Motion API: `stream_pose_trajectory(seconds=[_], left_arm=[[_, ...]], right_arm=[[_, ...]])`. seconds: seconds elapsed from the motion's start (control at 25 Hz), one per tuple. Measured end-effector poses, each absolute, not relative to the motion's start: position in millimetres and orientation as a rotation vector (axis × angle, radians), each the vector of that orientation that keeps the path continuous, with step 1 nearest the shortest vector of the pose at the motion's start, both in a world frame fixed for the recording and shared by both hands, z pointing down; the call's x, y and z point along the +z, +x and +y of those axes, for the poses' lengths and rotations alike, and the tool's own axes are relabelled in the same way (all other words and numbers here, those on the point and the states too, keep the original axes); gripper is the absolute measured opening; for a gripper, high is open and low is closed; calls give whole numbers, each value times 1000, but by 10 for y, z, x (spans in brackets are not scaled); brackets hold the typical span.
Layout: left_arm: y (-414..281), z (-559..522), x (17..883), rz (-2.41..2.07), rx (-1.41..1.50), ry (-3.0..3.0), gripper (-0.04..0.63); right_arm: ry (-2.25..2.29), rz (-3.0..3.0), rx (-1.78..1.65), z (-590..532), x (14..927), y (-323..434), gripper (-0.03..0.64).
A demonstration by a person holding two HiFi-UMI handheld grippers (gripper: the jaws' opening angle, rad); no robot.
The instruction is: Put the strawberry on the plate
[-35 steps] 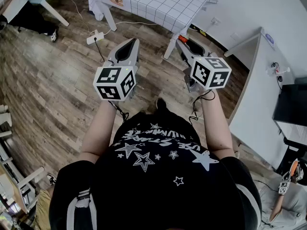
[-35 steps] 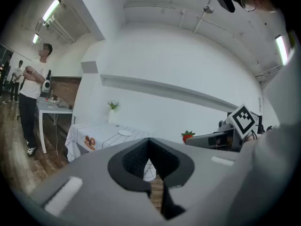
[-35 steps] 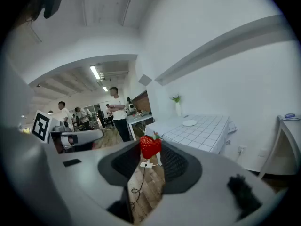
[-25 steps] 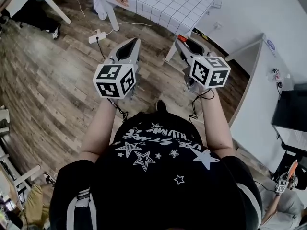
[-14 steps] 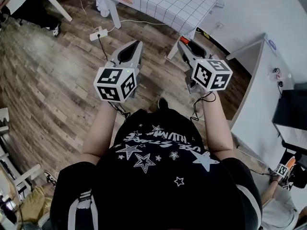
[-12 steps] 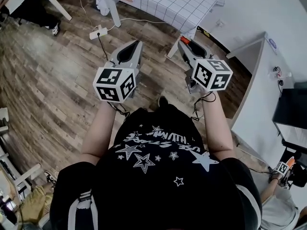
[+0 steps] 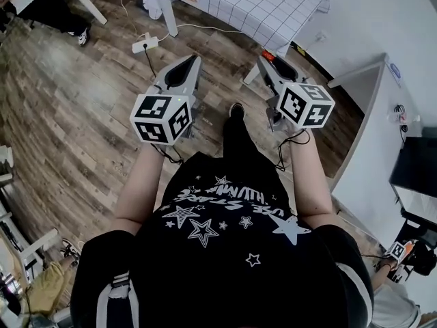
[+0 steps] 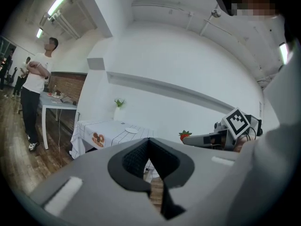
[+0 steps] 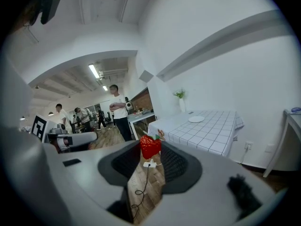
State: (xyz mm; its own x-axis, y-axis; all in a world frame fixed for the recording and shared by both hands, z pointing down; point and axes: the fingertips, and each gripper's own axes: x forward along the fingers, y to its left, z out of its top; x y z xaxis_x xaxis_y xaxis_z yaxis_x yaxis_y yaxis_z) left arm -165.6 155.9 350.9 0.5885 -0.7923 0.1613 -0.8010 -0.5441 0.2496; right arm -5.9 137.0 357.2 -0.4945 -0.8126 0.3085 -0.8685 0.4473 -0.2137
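Change: the person's shoe [image 7: 236, 110] now shows forward between the two grippers, and the checked table [image 7: 266, 9] sits higher in the head view.
Left gripper [image 8: 149, 140]: jaw tips together, nothing in them.
Right gripper [image 9: 151, 149]: clamped on the strawberry [image 9: 150, 146] at its tips.
Plate [image 9: 196, 119]: white, on the table ahead, well apart from the strawberry.

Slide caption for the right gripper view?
Right tool grips the strawberry, facing the checked-cloth table with the white plate.
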Motion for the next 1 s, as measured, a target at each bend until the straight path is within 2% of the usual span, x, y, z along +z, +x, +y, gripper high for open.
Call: stream_pose_trajectory(seconds=[1.0], left_arm=[[-921, -549, 3538, -1356, 139, 2479, 9]], right_arm=[[1440, -2559, 636, -930, 3697, 694, 143]])
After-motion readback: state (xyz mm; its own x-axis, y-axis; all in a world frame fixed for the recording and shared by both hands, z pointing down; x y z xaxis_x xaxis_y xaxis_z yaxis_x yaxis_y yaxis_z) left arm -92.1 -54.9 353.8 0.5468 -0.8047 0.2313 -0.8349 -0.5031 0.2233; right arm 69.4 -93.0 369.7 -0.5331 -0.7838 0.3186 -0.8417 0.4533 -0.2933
